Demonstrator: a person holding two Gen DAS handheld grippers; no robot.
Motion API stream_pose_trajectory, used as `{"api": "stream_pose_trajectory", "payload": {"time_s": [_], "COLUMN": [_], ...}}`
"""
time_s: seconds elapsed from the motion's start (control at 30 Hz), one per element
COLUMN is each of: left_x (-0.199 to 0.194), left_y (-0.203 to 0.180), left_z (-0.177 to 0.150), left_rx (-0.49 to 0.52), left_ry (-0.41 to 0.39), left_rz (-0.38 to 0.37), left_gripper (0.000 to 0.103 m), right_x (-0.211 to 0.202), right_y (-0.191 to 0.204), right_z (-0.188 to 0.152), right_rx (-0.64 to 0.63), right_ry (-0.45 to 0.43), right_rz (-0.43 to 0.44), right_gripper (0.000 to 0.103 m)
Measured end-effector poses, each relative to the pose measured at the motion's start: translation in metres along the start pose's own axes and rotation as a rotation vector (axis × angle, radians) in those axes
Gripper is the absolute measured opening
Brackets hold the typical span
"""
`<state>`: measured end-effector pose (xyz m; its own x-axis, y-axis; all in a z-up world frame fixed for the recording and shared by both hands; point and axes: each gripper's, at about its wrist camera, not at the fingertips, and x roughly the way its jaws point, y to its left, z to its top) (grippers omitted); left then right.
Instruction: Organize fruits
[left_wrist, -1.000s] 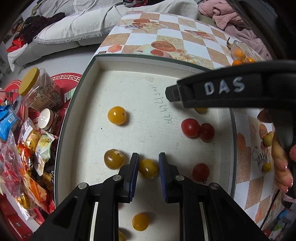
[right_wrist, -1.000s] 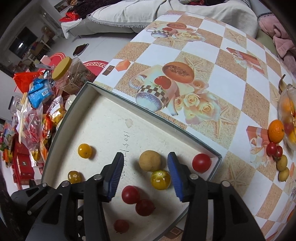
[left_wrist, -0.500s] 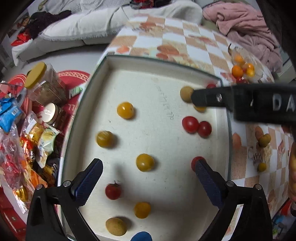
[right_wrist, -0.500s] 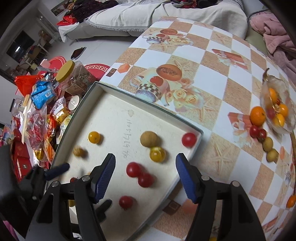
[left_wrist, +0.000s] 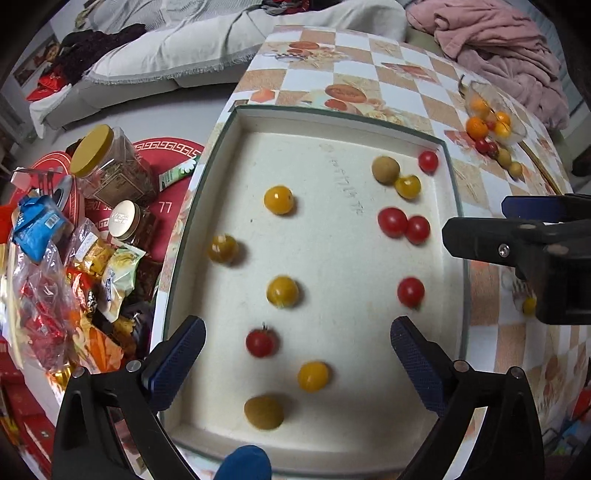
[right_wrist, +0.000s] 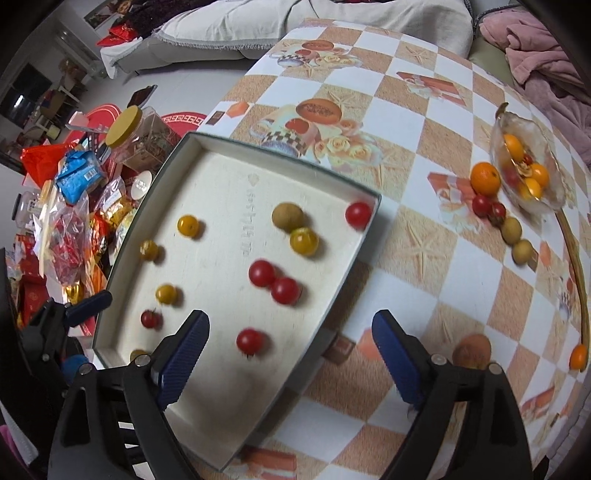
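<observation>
Both tongs, left tongs (left_wrist: 297, 363) and right tongs (right_wrist: 290, 356), gape empty; loose fruit (right_wrist: 511, 225) lies nearer the right, far-right across the desk (right_wrist: 424, 266).

Your work surface is the table (right_wrist: 436, 258), covered in an orange-and-white checked cloth. At left centre of the right wrist view, the shallow tray (right_wrist: 334, 295) rests on it. At upper right stands a glass bowl (right_wrist: 550, 184), with loose fruits (right_wrist: 513, 229) lying just beside it.
</observation>
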<state>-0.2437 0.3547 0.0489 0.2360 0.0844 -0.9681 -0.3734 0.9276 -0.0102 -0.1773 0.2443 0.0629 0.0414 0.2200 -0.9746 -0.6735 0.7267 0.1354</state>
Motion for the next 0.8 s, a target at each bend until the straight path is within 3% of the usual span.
{"api": "stream_pose_trajectory", "payload": {"time_s": [0.3, 0.8], "left_x": [-0.017, -0.042], "left_y": [0.014, 0.012], "left_z": [-0.019, -0.023], "left_rx": [0.005, 0.083], "left_ry": [0.064, 0.078], "left_rz": [0.008, 0.031], "left_gripper": [0.101, 0.101], "right_x": [-0.013, -0.033], "right_y": [0.012, 0.032], "right_z": [-0.023, -0.041], "right_rx": [-0.017, -0.061], "right_ry": [0.049, 0.085], "right_rz": [-0.043, -0.074], "right_gripper": [0.092, 0.092]}}
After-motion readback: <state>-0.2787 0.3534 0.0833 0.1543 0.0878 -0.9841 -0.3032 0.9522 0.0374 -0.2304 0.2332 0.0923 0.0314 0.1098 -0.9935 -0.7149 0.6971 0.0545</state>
